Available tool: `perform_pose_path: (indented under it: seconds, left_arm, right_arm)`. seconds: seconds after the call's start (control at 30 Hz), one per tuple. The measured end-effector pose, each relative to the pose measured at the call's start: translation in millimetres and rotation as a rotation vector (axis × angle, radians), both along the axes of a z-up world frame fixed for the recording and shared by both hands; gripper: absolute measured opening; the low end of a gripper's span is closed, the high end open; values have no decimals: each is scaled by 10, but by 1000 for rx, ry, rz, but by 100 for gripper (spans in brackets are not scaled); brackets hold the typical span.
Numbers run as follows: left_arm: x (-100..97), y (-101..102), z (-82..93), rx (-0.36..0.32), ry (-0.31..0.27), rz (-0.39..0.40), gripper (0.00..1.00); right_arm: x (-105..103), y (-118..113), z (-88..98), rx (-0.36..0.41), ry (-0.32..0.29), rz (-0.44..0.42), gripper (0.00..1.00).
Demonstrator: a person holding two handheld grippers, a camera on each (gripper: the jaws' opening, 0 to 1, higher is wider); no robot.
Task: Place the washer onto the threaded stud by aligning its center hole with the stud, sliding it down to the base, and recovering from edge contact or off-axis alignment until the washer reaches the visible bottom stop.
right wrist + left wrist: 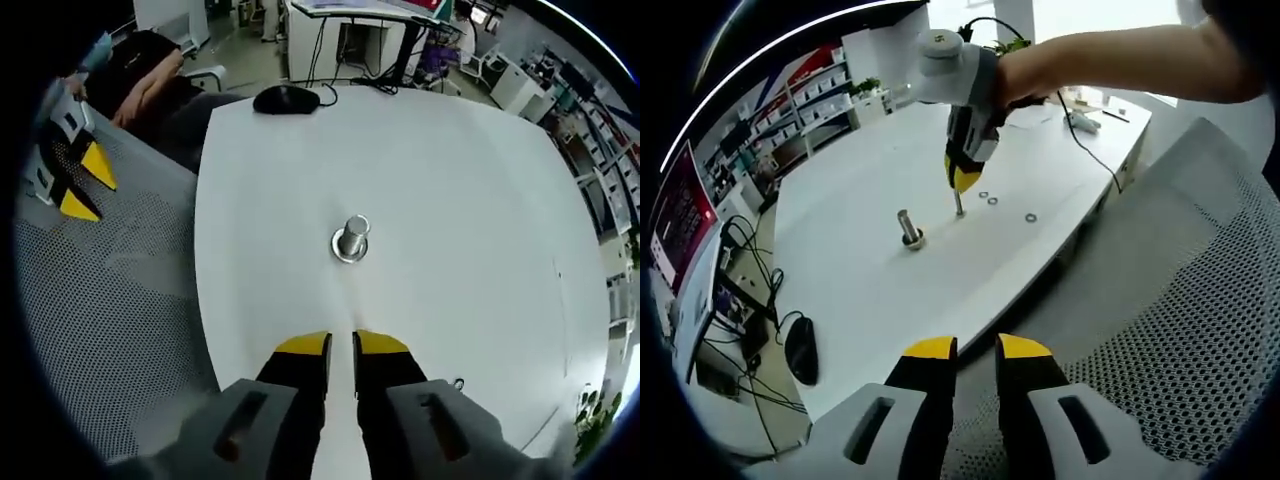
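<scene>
The threaded stud stands upright on its round base on the white table. It also rises ahead of my right gripper, where the stud is bare. In the left gripper view, the right gripper points down at the table just right of the stud, and a thin grey washer hangs edge-on from its nearly closed tips. Three loose washers lie beside it. My left gripper hovers open over a mesh chair with nothing between its jaws, and the left gripper appears again at the left of the right gripper view.
A black mouse and cables lie at the table's left end, and the mouse sits beyond the stud. One washer lies right of my right jaws. The grey mesh chair stands against the table's near edge. A person's forearm reaches over the table.
</scene>
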State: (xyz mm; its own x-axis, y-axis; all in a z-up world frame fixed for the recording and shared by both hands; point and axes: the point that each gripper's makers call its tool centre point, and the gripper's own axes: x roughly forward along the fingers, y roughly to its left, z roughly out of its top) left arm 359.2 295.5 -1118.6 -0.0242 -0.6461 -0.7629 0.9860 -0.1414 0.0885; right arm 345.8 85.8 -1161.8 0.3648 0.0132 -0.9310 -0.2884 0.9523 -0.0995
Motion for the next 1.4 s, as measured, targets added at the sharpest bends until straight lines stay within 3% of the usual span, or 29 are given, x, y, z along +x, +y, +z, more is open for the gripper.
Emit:
perform_pose_path:
  seconds: [0.23,0.5,0.63,0.73,0.8,0.97,1.13,1.27,1.33,1.4]
  left_arm:
    - [0,4,5,-2,-2,5,13]
    - [1,5,0,0,-1,3,13]
    - [3,2,1,2,1,0,13]
    - [-3,7,1,3,2,-1,13]
    - [-7,6,4,4,3,-3,13]
    - [-7,7,1,6,6,-5,12]
    - [-19,10,5,10,9,-4,12]
    - [-16,9,9,7,5,-1,12]
    - [-6,10,9,3,2,2,13]
    - [-8,10,14,2,0,4,13]
  right_arm:
    - [-273,-76,-58,16,26,-39,16]
    - [-595,33,-213,61,67,-30,22]
    - [-803,70,-389,66,125,-10,22]
    - [-1040,65,-532,70,215,-39,22]
    - [-1139,36,-606,38,241,-15,22]
    - [-1229,109,-655,35,248,-4,24]
    - [-1167,100,-738,62,221,14,25]
    - [-1200,120,-765,82,251,46,26]
    - [-1243,137,-772,66,275,91,26]
    - [-1214,120,-799,49,276,81,25]
